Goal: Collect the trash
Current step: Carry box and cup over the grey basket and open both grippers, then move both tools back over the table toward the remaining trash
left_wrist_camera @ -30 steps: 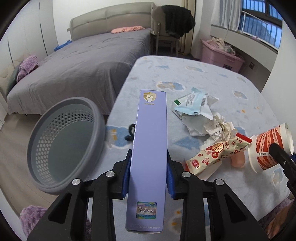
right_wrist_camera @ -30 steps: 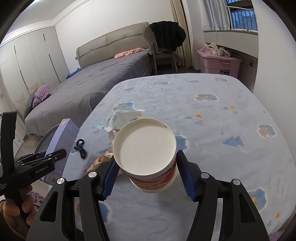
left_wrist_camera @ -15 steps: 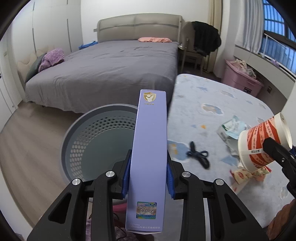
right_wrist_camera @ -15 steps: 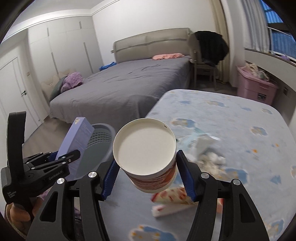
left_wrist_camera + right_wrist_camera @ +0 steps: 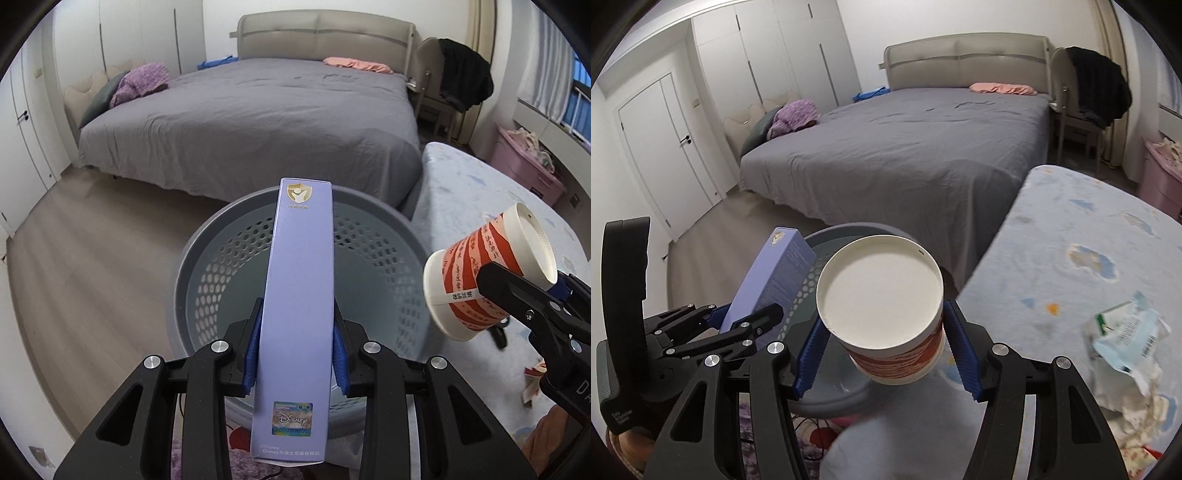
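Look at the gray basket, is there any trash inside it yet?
No, the gray basket shows only its bare holed walls inside, while the purple box and the red-and-white cup sit clamped in the grippers above it.

The basket (image 5: pixel 207 266) is set on the floor between the bed (image 5: pixel 258 122) behind it and the counter (image 5: pixel 480 192) to its right. The box (image 5: pixel 299 314) is held over the basket by the left gripper (image 5: pixel 297 350); the cup (image 5: pixel 487 280) is held to its right, over the basket's rim, by the right gripper (image 5: pixel 882 354). Crumpled wrappers (image 5: pixel 1126 332) are left on the counter.
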Tool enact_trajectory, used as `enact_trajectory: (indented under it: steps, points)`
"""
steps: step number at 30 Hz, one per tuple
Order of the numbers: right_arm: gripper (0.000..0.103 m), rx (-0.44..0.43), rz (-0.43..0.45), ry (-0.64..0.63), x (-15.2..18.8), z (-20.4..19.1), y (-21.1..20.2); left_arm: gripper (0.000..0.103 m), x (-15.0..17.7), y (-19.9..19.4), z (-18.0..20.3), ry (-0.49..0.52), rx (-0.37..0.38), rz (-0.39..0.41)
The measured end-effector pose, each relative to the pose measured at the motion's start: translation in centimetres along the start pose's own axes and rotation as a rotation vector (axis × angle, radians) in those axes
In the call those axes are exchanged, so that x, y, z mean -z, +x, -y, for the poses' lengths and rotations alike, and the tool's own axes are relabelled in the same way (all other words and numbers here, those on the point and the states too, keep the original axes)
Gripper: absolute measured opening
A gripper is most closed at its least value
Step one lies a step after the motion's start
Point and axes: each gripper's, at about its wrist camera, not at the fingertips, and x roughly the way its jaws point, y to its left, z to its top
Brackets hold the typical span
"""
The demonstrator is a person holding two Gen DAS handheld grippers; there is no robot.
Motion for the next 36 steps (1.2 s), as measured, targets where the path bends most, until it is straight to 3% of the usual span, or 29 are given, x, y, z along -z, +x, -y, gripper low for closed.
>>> enact_trajectory:
  steps: [16, 18, 19, 22, 36]
  points:
    - [0.060, -0.033, -0.097, -0.024, -0.6, -2.0, 5.9, 0.034, 0.3, 2.6, -3.1, -0.054, -0.042, -0.040]
    - [0.062, -0.027, -0.099, -0.026, -0.6, -2.0, 6.0, 0.040, 0.3, 2.7, -3.2, -0.058, -0.042, -0.045]
    - [0.069, -0.024, -0.099, -0.027, -0.6, -1.9, 6.0, 0.049, 0.4, 2.7, -3.3, -0.060, -0.043, -0.045]
    - [0.072, -0.013, -0.078, -0.024, -0.6, -1.7, 5.6, 0.072, 0.4, 2.4, -3.5, -0.068, -0.053, -0.031]
    - [0.072, 0.013, -0.067, -0.032, -0.3, -1.9, 5.1, 0.072, 0.4, 2.0, -3.6, -0.069, -0.061, -0.025]
